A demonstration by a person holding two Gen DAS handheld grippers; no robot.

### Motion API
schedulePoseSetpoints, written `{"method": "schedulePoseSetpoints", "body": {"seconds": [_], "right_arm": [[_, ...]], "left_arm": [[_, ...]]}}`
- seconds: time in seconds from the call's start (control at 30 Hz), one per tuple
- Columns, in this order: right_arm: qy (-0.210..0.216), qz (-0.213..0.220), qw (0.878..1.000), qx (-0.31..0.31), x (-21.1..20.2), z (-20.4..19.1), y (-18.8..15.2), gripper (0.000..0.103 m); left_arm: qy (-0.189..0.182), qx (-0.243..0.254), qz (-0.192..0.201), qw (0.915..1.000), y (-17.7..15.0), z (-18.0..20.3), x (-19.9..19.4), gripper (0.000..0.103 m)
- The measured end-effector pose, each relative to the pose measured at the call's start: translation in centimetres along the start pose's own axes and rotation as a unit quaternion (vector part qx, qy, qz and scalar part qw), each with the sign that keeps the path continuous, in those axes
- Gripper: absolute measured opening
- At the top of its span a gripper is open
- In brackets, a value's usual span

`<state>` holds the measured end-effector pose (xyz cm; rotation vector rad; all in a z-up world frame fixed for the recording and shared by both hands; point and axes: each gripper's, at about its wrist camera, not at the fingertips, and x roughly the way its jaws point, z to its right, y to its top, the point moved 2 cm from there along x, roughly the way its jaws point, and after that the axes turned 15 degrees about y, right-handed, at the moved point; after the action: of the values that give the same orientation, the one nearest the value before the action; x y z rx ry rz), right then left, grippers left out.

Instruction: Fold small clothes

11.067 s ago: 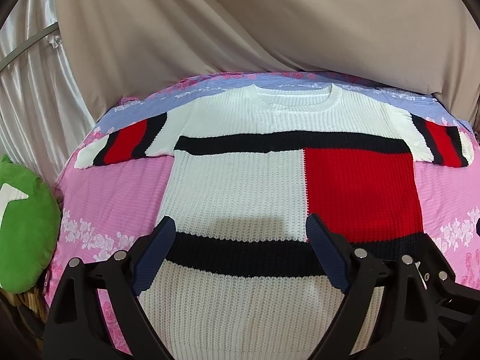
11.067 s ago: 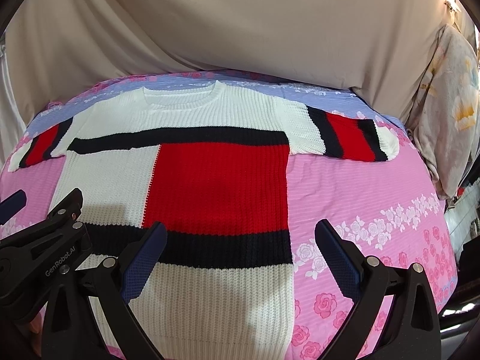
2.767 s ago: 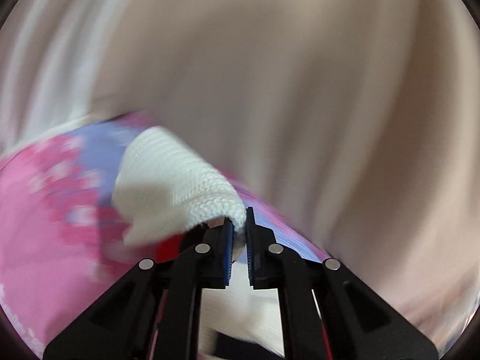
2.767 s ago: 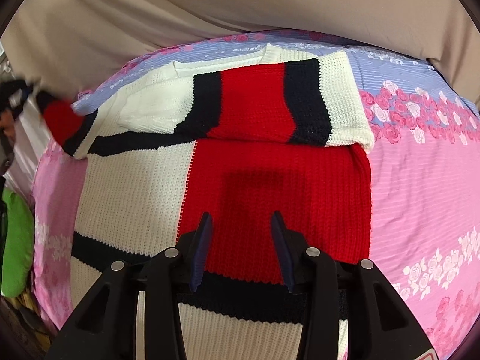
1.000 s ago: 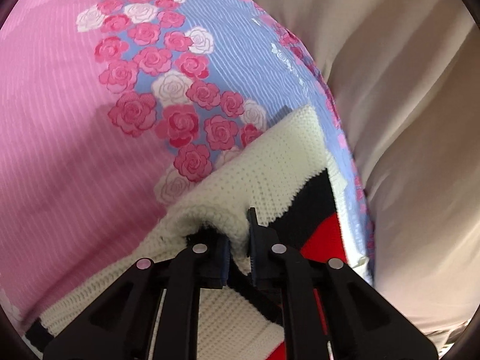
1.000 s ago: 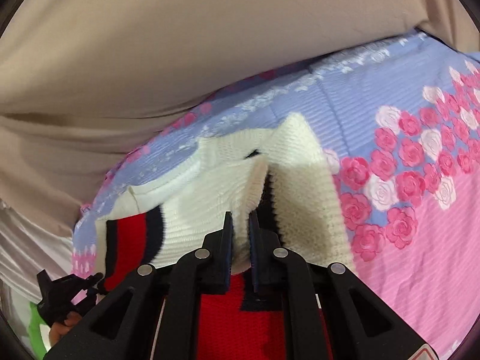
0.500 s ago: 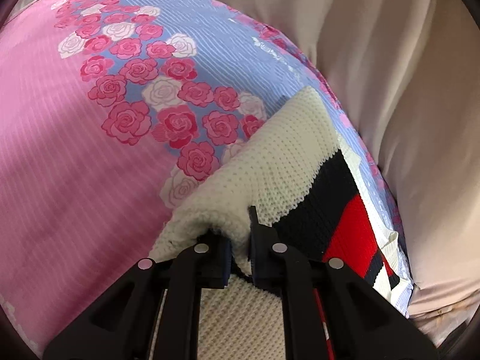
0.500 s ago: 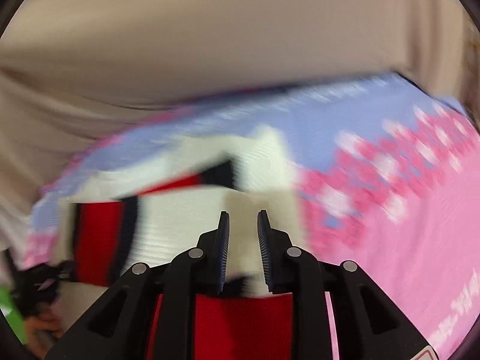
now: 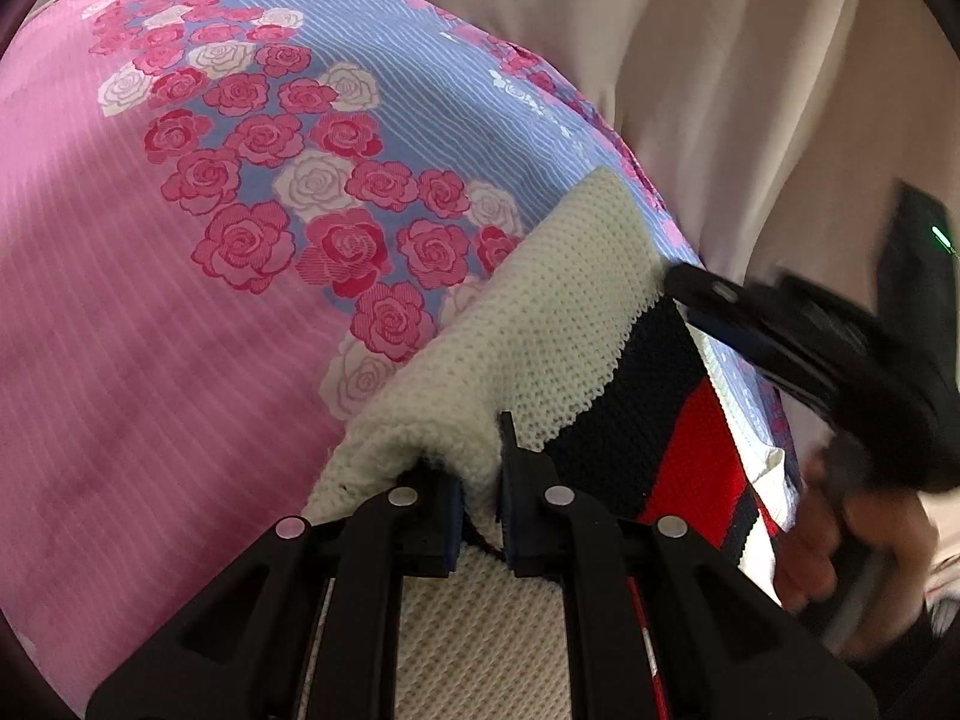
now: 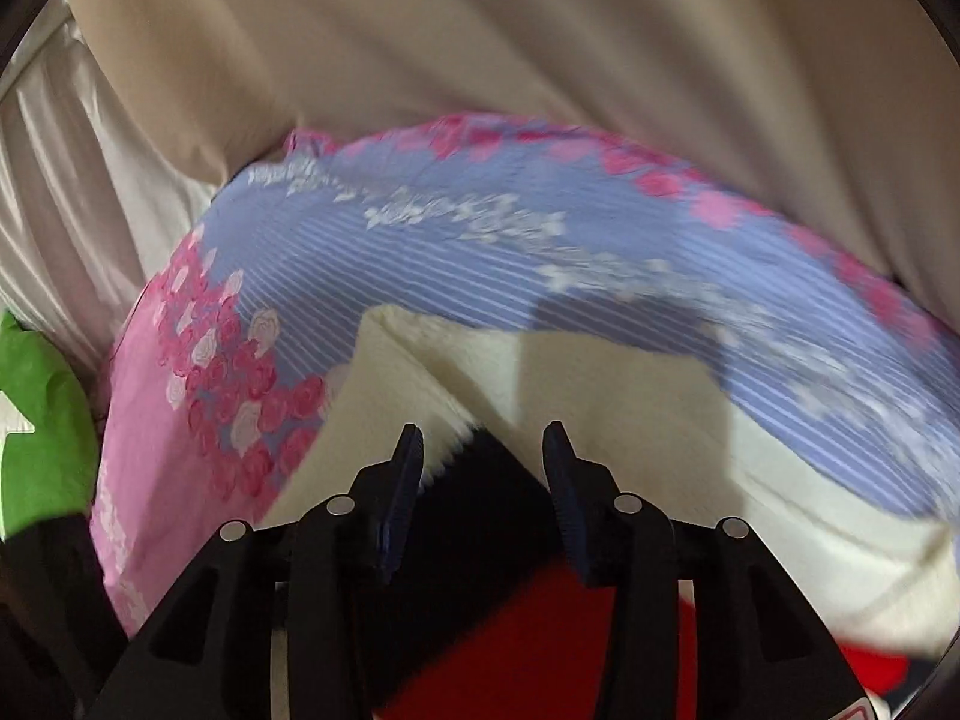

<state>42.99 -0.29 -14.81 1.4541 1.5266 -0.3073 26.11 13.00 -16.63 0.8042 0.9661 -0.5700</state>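
Note:
The knitted sweater (image 9: 576, 312) is white with navy and red bands and lies on the bed. My left gripper (image 9: 480, 480) is shut on a thick white fold at its edge. In the right wrist view my right gripper (image 10: 483, 438) hovers over the sweater (image 10: 630, 402) near its navy and red part. Its jaws are opening and nothing is pinched between them. The left wrist view also catches the right gripper (image 9: 714, 306), blurred, over the striped sleeve at the far edge. A hand (image 9: 840, 540) holds it.
A floral bedsheet (image 9: 150, 330), pink in front and blue at the back (image 10: 480, 252), covers the bed. Beige curtain fabric (image 10: 480, 60) hangs close behind. A green cushion (image 10: 42, 420) sits beyond the left edge of the bed.
My right gripper let go of the white fold, opened and swept sideways across the sweater into the left wrist view. My left gripper kept its grip and only rolled a little.

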Motion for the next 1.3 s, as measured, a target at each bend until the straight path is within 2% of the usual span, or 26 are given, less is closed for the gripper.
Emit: {"method": "schedulePoseSetpoints", "body": {"seconds": [0.03,0.1,0.13,0.2,0.3,0.37,0.4,0.43,0.53,0.6,0.67,0.77,0.83,0.87,0.9,1.0,1.03,1.07,1.13,1.17,1.23,1.3], "right_arm": [[0.01,-0.012,1.0,-0.004,1.1,-0.1,0.4,0.04],[0.023,-0.04,0.999,-0.03,2.7,-1.3,0.4,0.003],[0.016,-0.046,0.998,-0.047,3.0,-1.6,0.8,0.004],[0.002,-0.023,0.997,-0.069,2.2,-2.0,2.0,0.004],[0.001,0.014,0.999,-0.052,1.2,-1.4,4.0,0.003],[-0.012,-0.009,0.998,-0.054,3.1,-1.3,4.1,0.003],[-0.028,-0.045,0.997,-0.058,5.1,-1.2,3.5,0.003],[-0.038,-0.048,0.996,-0.067,5.9,-1.2,3.1,0.004],[-0.025,-0.025,0.999,-0.024,4.7,-0.7,3.7,0.004],[-0.001,0.019,1.0,-0.01,1.8,-1.2,3.4,0.005],[0.003,0.085,0.996,0.01,-3.2,-1.6,1.1,0.008],[0.007,0.14,0.988,0.069,-8.8,0.1,-4.1,0.014],[-0.035,0.17,0.973,0.149,-13.1,3.2,-11.0,0.014],[-0.052,0.175,0.968,0.17,-14.2,4.3,-13.1,0.017],[-0.081,0.178,0.958,0.21,-15.9,5.9,-16.7,0.018],[-0.129,0.171,0.932,0.292,-18.7,9.0,-23.6,0.018],[-0.134,0.17,0.926,0.308,-19.1,9.6,-24.8,0.019],[-0.14,0.168,0.922,0.321,-19.3,10.1,-25.8,0.023],[-0.125,0.178,0.919,0.328,-18.9,10.7,-27.0,0.025],[-0.119,0.184,0.919,0.328,-18.4,10.7,-27.1,0.022],[-0.095,0.194,0.921,0.325,-18.7,10.6,-26.5,0.006],[-0.086,0.235,0.919,0.305,-20.6,9.4,-25.2,0.005]], "left_arm": [[-0.002,0.0,0.0,1.0,-0.1,-0.1,0.0,0.01],[-0.009,0.0,-0.003,1.0,0.0,-0.3,0.1,0.01],[-0.012,-0.001,-0.004,0.9999,0.0,-0.4,0.1,0.01],[-0.017,0.002,-0.005,0.9998,0.0,-0.5,0.2,0.01],[-0.016,0.011,-0.001,0.9998,0.0,-0.4,0.2,0.01],[-0.015,0.015,0.002,0.9998,-0.1,-0.5,0.1,0.01],[-0.013,0.016,0.003,0.9998,-0.1,-0.5,0.1,0.009],[-0.011,0.016,0.003,0.9998,-0.1,-0.5,0.1,0.009],[-0.009,0.011,-0.001,0.9999,0.0,-0.4,0.1,0.009],[-0.011,0.008,-0.005,0.9999,0.0,-0.4,0.1,0.009],[-0.014,0.006,-0.007,0.9999,0.1,-0.4,0.2,0.009],[-0.014,0.008,-0.008,0.9998,0.1,-0.5,0.2,0.009],[-0.013,0.01,-0.009,0.9998,0.2,-0.4,0.2,0.009],[-0.013,0.01,-0.011,0.9998,0.2,-0.4,0.3,0.009],[-0.013,0.01,-0.012,0.9998,0.2,-0.4,0.3,0.009],[-0.009,0.007,-0.012,0.9999,0.3,-0.3,0.4,0.009],[-0.007,0.007,-0.011,0.9999,0.3,-0.2,0.4,0.009],[-0.002,0.006,-0.01,0.9999,0.3,-0.1,0.3,0.009],[0.009,0.006,-0.007,0.9999,0.2,0.3,0.3,0.009],[0.014,0.006,-0.006,0.9999,0.2,0.4,0.2,0.009],[0.025,0.005,-0.006,0.9997,0.4,0.5,0.1,0.009],[0.036,0.0,-0.007,0.9993,0.8,0.3,-0.1,0.01]]}}
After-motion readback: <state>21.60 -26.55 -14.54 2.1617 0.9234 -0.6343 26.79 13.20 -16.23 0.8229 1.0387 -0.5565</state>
